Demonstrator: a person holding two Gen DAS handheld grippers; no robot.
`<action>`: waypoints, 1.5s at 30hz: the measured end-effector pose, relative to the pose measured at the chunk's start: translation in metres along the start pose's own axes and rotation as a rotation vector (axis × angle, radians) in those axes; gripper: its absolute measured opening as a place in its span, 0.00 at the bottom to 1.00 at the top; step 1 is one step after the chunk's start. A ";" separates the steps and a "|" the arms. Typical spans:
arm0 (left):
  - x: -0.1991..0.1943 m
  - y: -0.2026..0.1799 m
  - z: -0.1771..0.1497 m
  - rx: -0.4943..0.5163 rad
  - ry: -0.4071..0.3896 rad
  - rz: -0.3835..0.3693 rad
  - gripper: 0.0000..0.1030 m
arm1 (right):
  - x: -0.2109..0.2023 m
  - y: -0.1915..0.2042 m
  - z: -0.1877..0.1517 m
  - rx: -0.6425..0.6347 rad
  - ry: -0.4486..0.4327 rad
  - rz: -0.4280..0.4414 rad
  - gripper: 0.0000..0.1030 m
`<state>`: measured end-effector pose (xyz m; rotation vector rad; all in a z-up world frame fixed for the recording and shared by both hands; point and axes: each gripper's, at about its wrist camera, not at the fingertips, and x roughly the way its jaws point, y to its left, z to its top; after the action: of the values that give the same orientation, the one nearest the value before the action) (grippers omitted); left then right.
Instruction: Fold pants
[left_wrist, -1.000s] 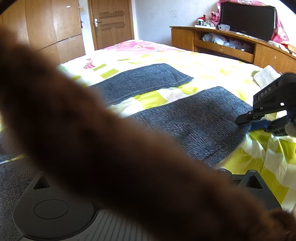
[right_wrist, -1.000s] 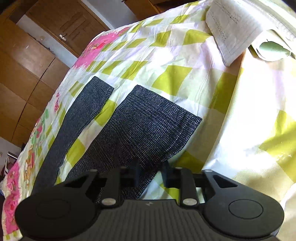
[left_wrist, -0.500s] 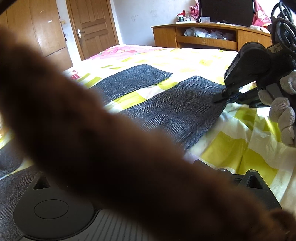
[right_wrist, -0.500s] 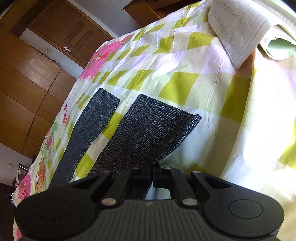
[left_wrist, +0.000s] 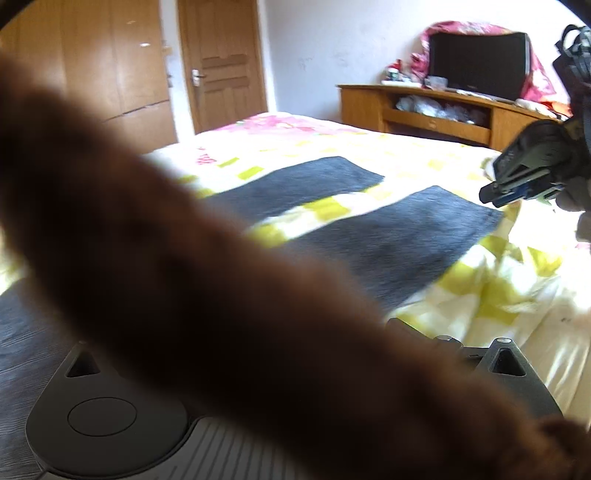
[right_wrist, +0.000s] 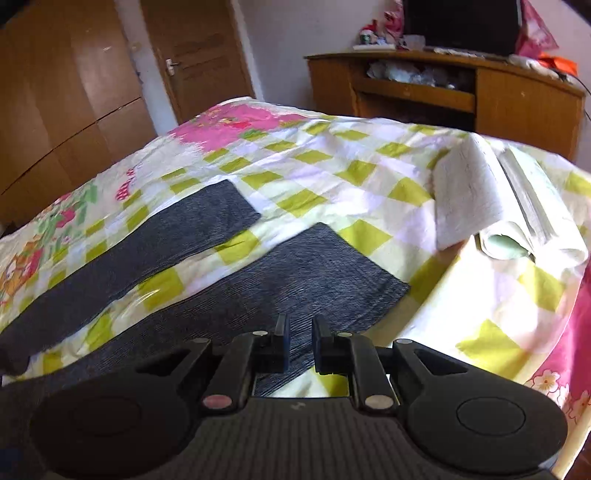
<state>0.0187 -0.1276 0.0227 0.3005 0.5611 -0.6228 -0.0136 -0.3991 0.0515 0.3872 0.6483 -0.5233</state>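
Dark grey pants (right_wrist: 229, 280) flat on bed (right_wrist: 332, 173), legs spread apart, no fold made. Right tongs (right_wrist: 298, 334) slightly parted, empty, above near hem. Left tongs hidden behind blurred brown mass (left_wrist: 221, 295); state unknowable. All folding ahead.

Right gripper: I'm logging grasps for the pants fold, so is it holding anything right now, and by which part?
Nothing is held. The right gripper hovers with its jaws apart over one leg of the pants, with no cloth between them.

Pants (right_wrist: 207, 266) on bed (right_wrist: 332, 173)
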 end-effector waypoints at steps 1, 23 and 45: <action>-0.007 0.014 -0.005 -0.006 -0.004 0.029 1.00 | -0.007 0.022 -0.006 -0.061 0.006 0.044 0.29; 0.056 0.116 0.017 -0.130 -0.034 0.143 1.00 | 0.145 0.105 0.042 0.191 0.137 0.214 0.44; 0.144 0.032 0.025 0.000 0.065 0.057 1.00 | 0.229 0.028 0.079 0.495 0.004 0.220 0.19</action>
<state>0.1456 -0.1804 -0.0366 0.3367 0.6133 -0.5598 0.1944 -0.4924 -0.0358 0.9154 0.4670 -0.4686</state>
